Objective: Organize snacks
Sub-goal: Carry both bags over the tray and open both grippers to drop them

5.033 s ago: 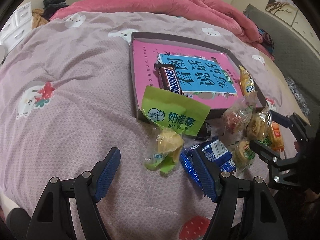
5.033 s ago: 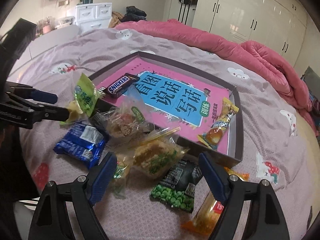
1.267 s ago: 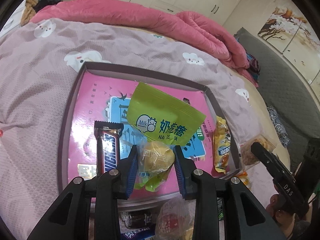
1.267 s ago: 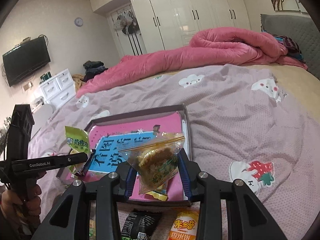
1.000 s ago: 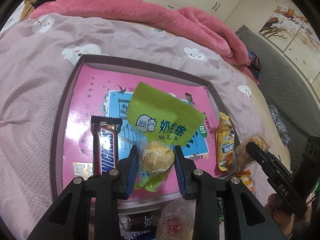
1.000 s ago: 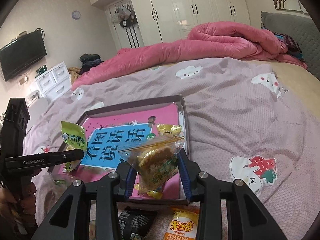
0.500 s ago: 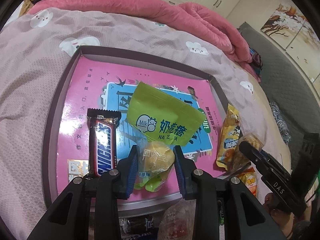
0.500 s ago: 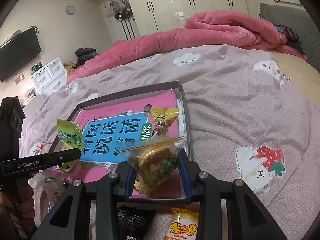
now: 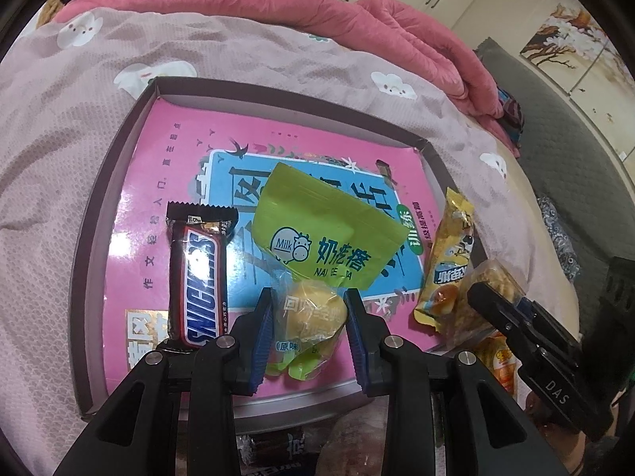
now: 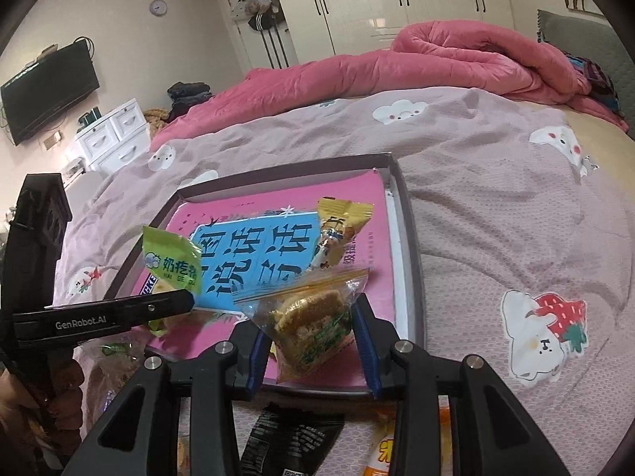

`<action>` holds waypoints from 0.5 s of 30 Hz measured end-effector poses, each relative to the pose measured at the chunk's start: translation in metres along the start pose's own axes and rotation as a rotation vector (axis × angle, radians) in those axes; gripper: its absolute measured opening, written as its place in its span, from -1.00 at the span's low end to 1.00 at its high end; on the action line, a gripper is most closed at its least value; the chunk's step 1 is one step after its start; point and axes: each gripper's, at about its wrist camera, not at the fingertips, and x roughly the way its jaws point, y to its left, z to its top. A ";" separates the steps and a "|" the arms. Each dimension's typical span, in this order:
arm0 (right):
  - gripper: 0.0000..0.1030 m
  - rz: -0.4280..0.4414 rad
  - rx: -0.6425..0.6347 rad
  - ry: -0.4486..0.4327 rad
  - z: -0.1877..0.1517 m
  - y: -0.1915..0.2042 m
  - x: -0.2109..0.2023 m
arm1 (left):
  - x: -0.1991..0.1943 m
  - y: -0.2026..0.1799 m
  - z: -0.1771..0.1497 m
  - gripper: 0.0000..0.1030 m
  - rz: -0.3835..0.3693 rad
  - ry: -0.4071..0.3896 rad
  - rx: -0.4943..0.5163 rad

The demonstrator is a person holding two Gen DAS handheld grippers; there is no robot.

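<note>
My left gripper (image 9: 309, 333) is shut on a green-topped milk snack bag (image 9: 317, 273) and holds it over the near part of the shallow box (image 9: 91, 214), which has a pink and blue book inside. A Snickers bar (image 9: 196, 273) and a yellow snack packet (image 9: 448, 261) lie in the box. My right gripper (image 10: 311, 347) is shut on a clear bag of crumbly cake (image 10: 313, 321) and holds it over the box's near right corner (image 10: 412, 277). The left gripper shows at the left of the right wrist view (image 10: 186, 301).
The box sits on a mauve bedspread (image 10: 516, 206) with cartoon prints. More snack packets lie in front of the box: a black one (image 10: 289, 440) and an orange one (image 10: 401, 456). A pink quilt (image 10: 397, 63) is heaped at the far side.
Both grippers, open over the loose snacks five seconds ago, now each hold a bag. Over the last second both have come lower and closer over the box.
</note>
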 end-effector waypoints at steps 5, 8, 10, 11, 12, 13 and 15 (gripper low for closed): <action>-0.23 -0.008 0.016 0.001 0.001 -0.001 0.000 | 0.001 0.001 0.001 -0.31 -0.002 0.001 -0.003; -0.23 -0.025 0.027 0.000 0.001 -0.003 0.000 | 0.001 0.002 0.001 -0.31 -0.003 0.000 -0.007; -0.21 -0.038 0.043 0.004 0.001 -0.006 0.000 | 0.001 0.002 0.001 -0.29 -0.003 -0.001 -0.010; -0.20 -0.042 0.051 0.006 0.001 -0.008 0.001 | 0.000 0.002 0.001 -0.29 -0.002 -0.001 -0.010; -0.19 -0.043 0.063 0.008 0.001 -0.010 0.001 | 0.000 0.002 0.001 -0.29 0.000 -0.002 -0.012; -0.18 -0.046 0.069 0.010 0.001 -0.011 0.001 | 0.000 0.003 0.001 -0.29 0.001 -0.002 -0.014; -0.16 -0.063 0.082 0.017 0.001 -0.014 0.002 | -0.001 0.004 0.000 -0.28 0.001 -0.003 -0.017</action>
